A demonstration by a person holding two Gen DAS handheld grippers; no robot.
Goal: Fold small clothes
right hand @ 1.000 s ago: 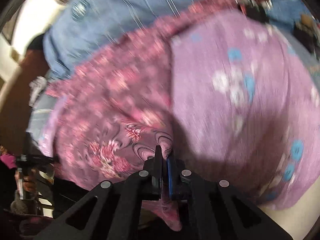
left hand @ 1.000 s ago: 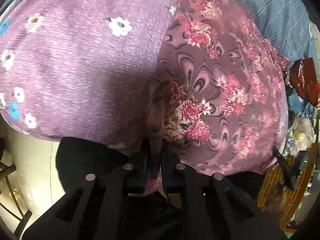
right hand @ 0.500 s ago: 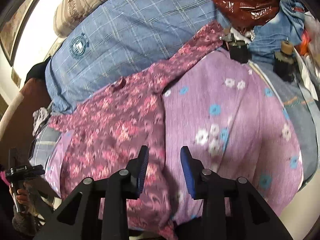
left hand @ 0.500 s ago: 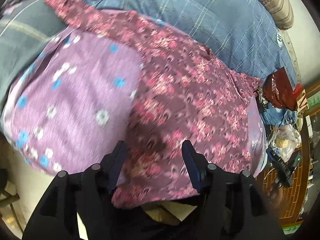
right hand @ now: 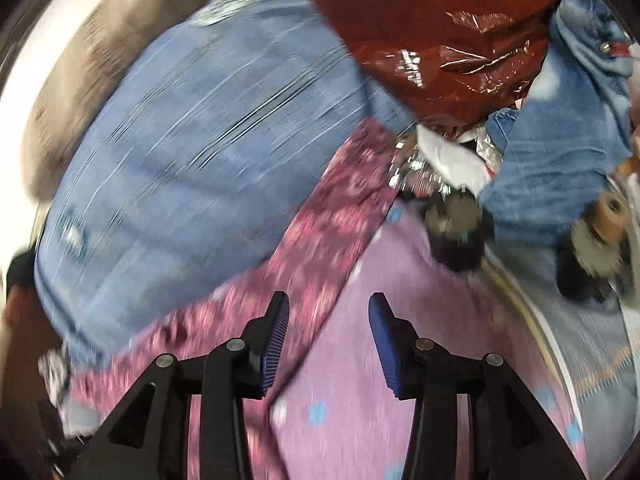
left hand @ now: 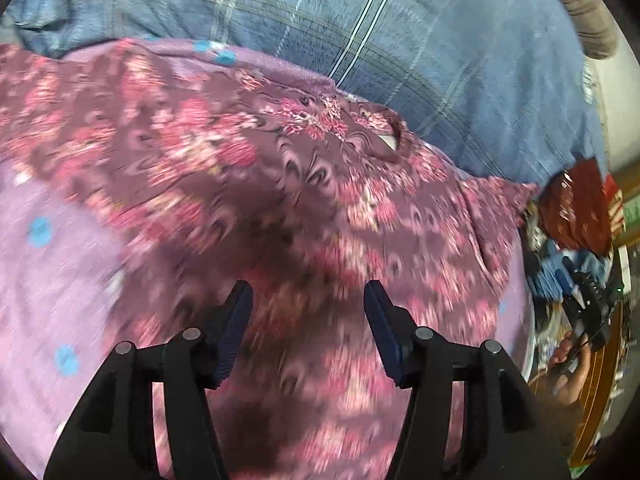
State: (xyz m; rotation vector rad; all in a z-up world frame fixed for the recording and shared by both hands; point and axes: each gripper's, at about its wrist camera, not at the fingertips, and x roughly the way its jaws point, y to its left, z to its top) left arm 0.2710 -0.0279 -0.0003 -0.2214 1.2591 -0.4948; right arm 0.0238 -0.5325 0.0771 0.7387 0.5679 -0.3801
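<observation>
— Bedding first: what lies under everything?

— Blue checked cover (left hand: 400, 40), largest item, running across the back. On it, a lilac sheet with blue dots (right hand: 400, 360). Over that, the floral garment (left hand: 280, 200), spread flat, neckline toward the far side.

— And clutter?

— Red plastic bag (right hand: 440, 40) and denim (right hand: 560, 140) beyond the garment's sleeve; two spool-like things beside them, too blurred for me to name.

— What has changed?

— A second ago both my grippers pinched the floral cloth. My left gripper (left hand: 307, 316) now stands apart, empty; my right gripper (right hand: 328, 328) has just been opening, nothing between its pads. I judge one fold is laid and released.

— Where is the garment now?

— Directly below my left gripper; under my right, its sleeve runs up to the left, with lilac sheet beside it.
</observation>
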